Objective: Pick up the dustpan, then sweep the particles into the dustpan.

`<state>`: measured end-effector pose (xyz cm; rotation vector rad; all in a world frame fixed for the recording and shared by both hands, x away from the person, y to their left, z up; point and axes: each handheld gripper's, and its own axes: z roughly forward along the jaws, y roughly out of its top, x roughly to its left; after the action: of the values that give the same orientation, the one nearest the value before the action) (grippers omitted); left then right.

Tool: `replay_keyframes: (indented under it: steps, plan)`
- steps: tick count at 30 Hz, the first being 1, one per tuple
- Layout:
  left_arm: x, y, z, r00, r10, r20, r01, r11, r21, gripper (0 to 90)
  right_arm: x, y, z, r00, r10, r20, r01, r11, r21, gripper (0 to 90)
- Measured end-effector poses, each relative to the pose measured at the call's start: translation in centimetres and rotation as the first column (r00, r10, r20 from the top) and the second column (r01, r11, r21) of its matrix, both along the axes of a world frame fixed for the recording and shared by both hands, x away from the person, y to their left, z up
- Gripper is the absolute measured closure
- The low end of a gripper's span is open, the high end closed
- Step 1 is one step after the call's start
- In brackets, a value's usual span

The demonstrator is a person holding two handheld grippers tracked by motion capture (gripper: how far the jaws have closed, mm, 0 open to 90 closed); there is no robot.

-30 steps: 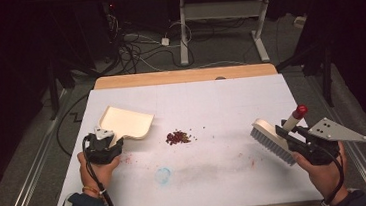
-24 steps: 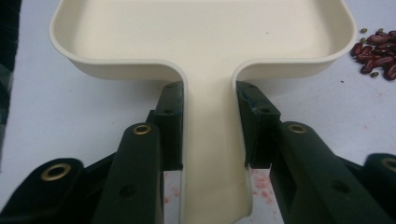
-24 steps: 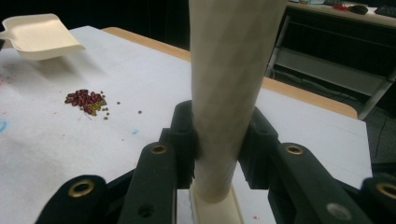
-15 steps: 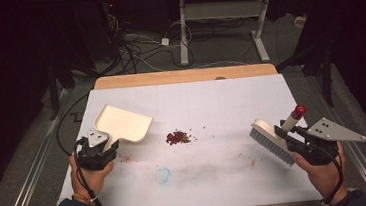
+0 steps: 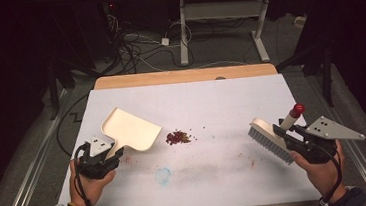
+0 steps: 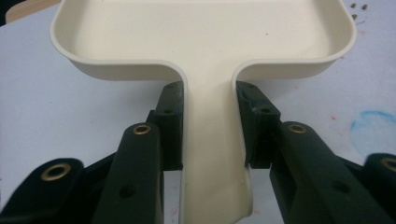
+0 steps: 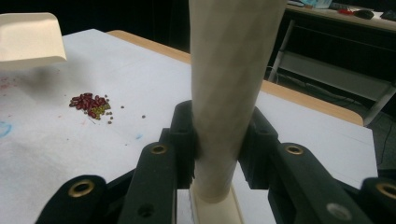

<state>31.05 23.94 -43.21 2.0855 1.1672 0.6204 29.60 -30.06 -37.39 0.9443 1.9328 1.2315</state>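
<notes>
Now left tongs [image 6: 208, 126] clamp dustpan [image 5: 129, 129]; right tongs [image 7: 218, 140] clamp brush [image 5: 270, 139].

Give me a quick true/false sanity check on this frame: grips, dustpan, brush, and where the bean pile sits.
1. The left gripper is shut on the dustpan handle. True.
2. The right gripper is open and holds nothing. False: it is shut on the brush handle.
3. The pile of beans lies inside the dustpan. False: it lies on the white table, just off the pan's open edge, towards the brush.
4. The brush handle has a red tip. True.
5. The brush bristles are in the beans. False: the brush is well apart from the pile, at the table's right side.
</notes>
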Motion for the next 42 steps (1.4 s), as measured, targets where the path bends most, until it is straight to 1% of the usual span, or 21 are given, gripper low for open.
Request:
replay_keyframes:
  steps: [4, 8, 18, 24, 30, 34, 37, 41, 42]
  plan:
    - [-0.5, 0.0, -0.1, 0.9995, -0.03, 0.005, 0.03, 0.9995, -0.004, 63.7, 0.0, 0.0, 0.1, 1.0, -0.007, 0.004, 0.007, 1.0, -0.007, 70.5]
    - [-0.8, -0.2, -0.3, 0.9986, -0.053, 0.002, 0.053, 0.9986, -0.002, 63.7, 0.1, -0.1, 0.2, 0.9999, -0.014, 0.006, 0.014, 0.9999, -0.006, 70.5]
    - [-1.8, -0.7, -0.6, 0.9936, -0.113, -0.008, 0.113, 0.9936, 0.003, 63.7, 0.3, 0.0, 0.1, 1.0, -0.004, 0.004, 0.004, 1.0, -0.006, 70.5]
    - [-1.9, -1.1, -0.8, 0.9903, -0.138, -0.021, 0.138, 0.9904, 0.012, 63.7, 0.4, 0.0, 0.0, 1.0, -0.007, -0.001, 0.007, 1.0, -0.006, 70.5]
    - [-2.3, -1.2, -1.0, 0.9864, -0.161, -0.031, 0.161, 0.9869, 0.003, 63.7, 0.4, -0.1, -0.1, 1.0, -0.007, 0.002, 0.007, 0.9998, -0.017, 70.6]
    - [-2.5, -1.2, -1.2, 0.9836, -0.176, -0.039, 0.177, 0.9843, 0.004, 63.7, 0.6, -0.1, -0.1, 0.9999, -0.008, -0.006, 0.008, 0.9999, -0.008, 70.5]
    - [-2.5, -1.0, -1.4, 0.9829, -0.178, -0.045, 0.179, 0.9837, 0.015, 63.7, 0.8, -0.1, 0.0, 1.0, -0.001, 0.002, 0.001, 1.0, -0.006, 70.5]
    - [-2.2, -0.6, -1.4, 0.9815, -0.185, -0.051, 0.185, 0.9826, 0.006, 63.7, 1.5, 0.3, 0.0, 1.0, -0.002, 0.0, 0.002, 1.0, 0.001, 70.5]
    - [-2.1, -0.6, -1.4, 0.9809, -0.188, -0.051, 0.188, 0.9821, 0.005, 63.7, 1.9, 0.5, 0.1, 1.0, 0.0, 0.004, 0.0, 1.0, -0.001, 70.5]
